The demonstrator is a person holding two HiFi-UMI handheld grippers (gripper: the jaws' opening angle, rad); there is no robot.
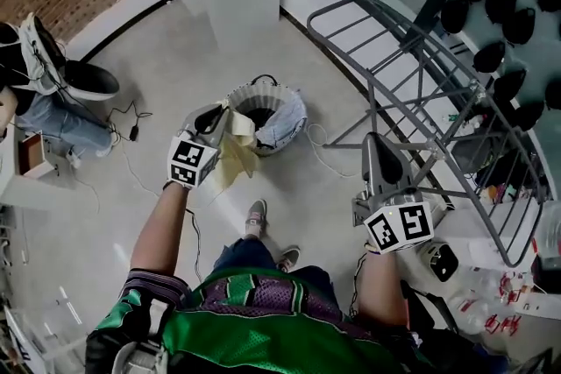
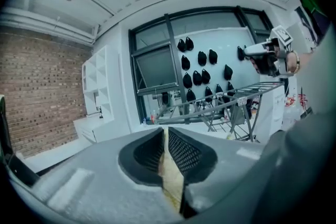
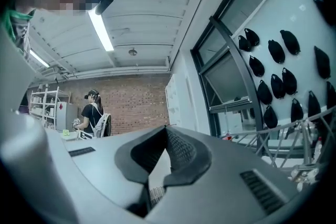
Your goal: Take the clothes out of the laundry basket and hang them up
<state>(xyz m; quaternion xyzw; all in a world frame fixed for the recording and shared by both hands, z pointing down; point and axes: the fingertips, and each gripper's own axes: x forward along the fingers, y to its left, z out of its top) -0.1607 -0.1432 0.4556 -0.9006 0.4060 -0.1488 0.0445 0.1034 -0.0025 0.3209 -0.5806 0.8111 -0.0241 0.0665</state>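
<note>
- Two grippers sit on the near side of the basket (image 1: 296,108).
- Left gripper (image 1: 217,116) is just beside the basket's left rim, jaws pinching a yellow cloth (image 1: 232,160). The left gripper view shows it as a thin strip squeezed between the pads (image 2: 185,152).
- Cloth hangs below the jaws, beside the basket and out of it. The pinch looks to be near an edge, probably so it drapes free for hanging.
- Right gripper (image 1: 373,143) is well right of the basket, jaws pressed together on nothing. It is likely kept free to spread the cloth.
- Rack (image 1: 412,57) stands right of the basket, beyond the right gripper. No clothes show on its bars.
- Bluish clothes (image 1: 282,129) lie over the basket's right rim, so I judge the task is at an early stage.
</note>
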